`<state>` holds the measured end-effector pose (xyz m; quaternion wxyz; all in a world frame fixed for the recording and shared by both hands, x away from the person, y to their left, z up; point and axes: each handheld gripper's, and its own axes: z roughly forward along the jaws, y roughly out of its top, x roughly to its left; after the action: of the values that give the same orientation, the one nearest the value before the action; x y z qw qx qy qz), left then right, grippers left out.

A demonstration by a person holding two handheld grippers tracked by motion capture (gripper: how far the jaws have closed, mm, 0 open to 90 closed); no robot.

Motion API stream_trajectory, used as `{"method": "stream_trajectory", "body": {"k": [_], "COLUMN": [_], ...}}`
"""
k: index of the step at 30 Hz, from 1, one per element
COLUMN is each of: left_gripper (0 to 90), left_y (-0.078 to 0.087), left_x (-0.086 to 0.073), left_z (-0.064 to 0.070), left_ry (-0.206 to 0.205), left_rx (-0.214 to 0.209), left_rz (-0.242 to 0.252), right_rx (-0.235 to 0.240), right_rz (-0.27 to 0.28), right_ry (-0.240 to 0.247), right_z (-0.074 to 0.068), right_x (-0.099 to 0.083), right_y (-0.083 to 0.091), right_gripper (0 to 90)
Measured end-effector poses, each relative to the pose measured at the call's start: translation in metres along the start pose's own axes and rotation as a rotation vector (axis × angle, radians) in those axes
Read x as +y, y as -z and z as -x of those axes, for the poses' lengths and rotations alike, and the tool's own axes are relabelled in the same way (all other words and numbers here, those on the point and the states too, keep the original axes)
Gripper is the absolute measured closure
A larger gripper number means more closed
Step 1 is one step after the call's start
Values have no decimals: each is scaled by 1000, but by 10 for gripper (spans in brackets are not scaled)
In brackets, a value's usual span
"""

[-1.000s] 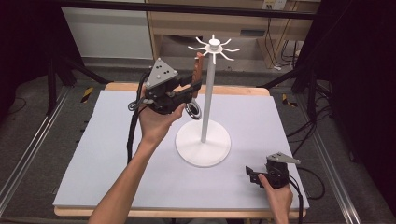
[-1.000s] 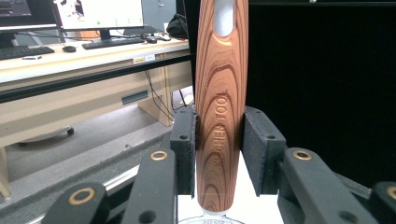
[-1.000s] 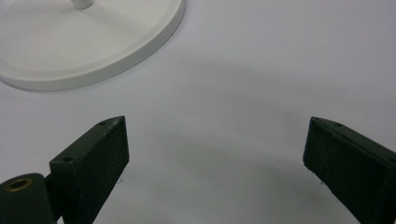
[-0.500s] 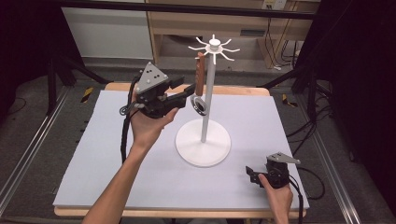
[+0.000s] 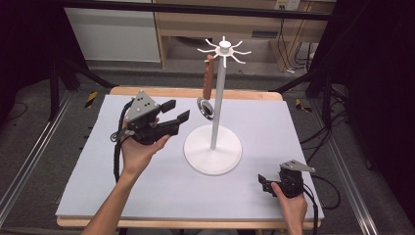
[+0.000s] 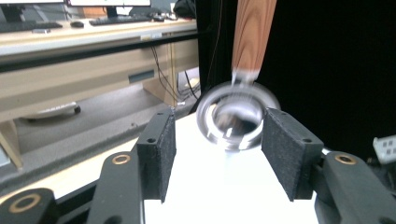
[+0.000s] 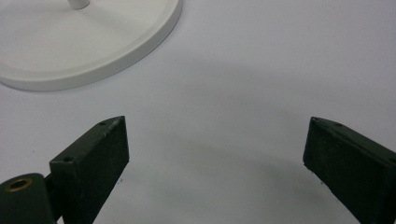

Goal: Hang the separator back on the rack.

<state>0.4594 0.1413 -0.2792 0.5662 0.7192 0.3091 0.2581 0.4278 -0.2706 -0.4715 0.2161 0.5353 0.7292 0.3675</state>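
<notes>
The strainer [image 5: 207, 93] hangs by its wooden handle from a hook of the white stand [image 5: 214, 147]. The left gripper [image 5: 176, 111] is just beside it, jaws spread and empty; in the left gripper view its blurred ring [image 6: 236, 116] seems to lie just beyond them. The right gripper [image 5: 261, 182] rests on the counter [image 5: 98, 161], jaws spread.

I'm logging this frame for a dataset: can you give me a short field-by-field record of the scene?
stand: white hook stand on the table
hanging item: wood-handled metal utensil hangs from a hook
left gripper: open, apart from the utensil
right gripper: open, low over the table near the front edge
</notes>
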Motion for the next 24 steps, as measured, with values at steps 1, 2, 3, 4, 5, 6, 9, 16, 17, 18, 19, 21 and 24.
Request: {"method": "stream_trajectory", "body": {"k": [1, 2, 3, 4, 5, 6, 9, 16, 17, 18, 19, 21, 24], "left_gripper": [432, 429, 424, 423, 420, 417, 411, 397, 395, 393, 391, 386, 381], "left_y": [2, 3, 4, 5, 6, 7, 10, 17, 17, 17, 17, 17, 18], "left_x": [-6, -11, -17, -22, -28, -33, -49, -85, -90, -95, -100, -111, -126], "left_z": [-1, -2, -3, -5, -6, -7, -11, -22, -23, -25, -26, -29, -34], "left_ry": [10, 15, 16, 20, 24, 33, 40, 65, 70, 68, 66, 73, 91], "left_rx": [-1, 0, 1, 2, 3, 5, 12, 37, 41, 46, 54, 65, 74], "left_rz": [-15, -24, -35, -43, -54, -59, -86, -150, -161, -175, -191, -216, -244], "right_rx": [1, 4, 4, 2, 3, 4, 3, -3, -3, 1, 1, 0, -6], "right_rz": [0, 0, 0, -1, 0, 0, 0, -3, -3, -4, -5, -6, -1], "right_ry": [-4, -3, 1, -1, 3, 1, 1, 3, 4, 5, 5, -1, -10], "right_z": [0, 0, 0, 0, 0, 0, 0, 1, 1, 1, 1, 1, 3], "right_x": [0, 0, 0, 0, 0, 0, 0, -1, -1, -1, -1, -1, -2], "right_y": [0, 0, 0, 0, 0, 0, 0, -1, -1, -1, -1, 0, 0], "right_gripper": [74, 74, 74, 74, 74, 74, 74, 74, 74, 74, 74, 74, 74]}}
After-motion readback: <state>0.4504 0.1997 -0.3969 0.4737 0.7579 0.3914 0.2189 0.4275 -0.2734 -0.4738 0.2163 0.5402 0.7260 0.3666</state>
